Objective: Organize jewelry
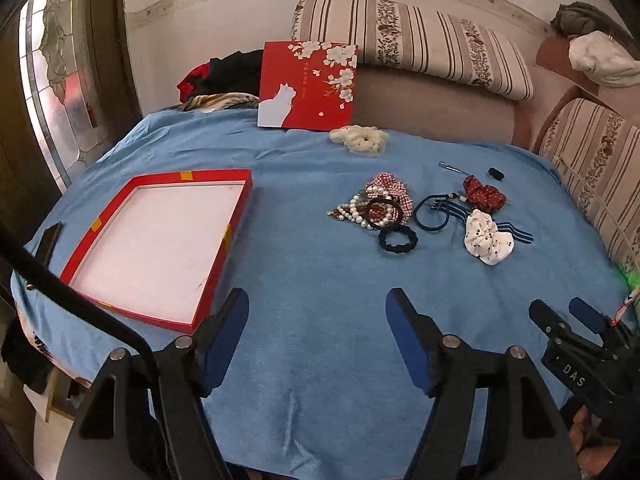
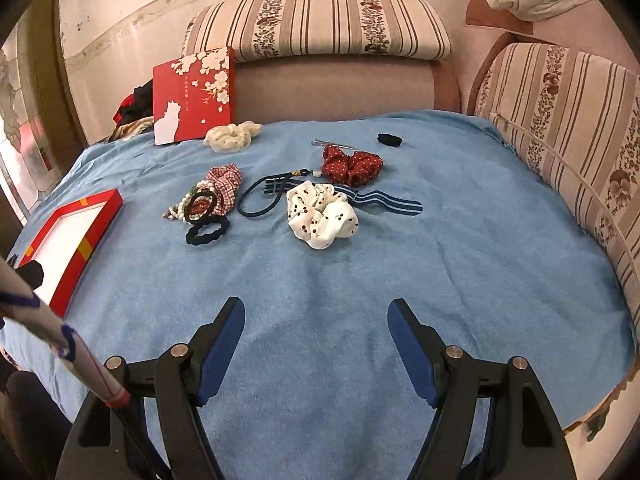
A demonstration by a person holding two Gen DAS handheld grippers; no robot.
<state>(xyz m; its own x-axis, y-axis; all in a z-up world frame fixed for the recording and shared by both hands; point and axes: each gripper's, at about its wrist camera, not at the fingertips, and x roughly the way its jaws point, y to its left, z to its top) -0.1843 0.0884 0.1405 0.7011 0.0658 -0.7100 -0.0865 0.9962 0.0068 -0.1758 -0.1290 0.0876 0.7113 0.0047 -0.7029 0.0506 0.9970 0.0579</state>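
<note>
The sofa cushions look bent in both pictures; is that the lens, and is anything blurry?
Lens, yes. Left wrist view: the striped cushion bows, corners go dark. Right wrist view: same bulge, and the white stick at lower left is smeared; the scrunchies stay sharp.

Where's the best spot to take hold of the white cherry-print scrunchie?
Probably the puffy near lobe of the white cherry-print scrunchie, coming from above on the near side. It lies flat and bunched, clear there, while its far edge overlaps the striped band.
</note>
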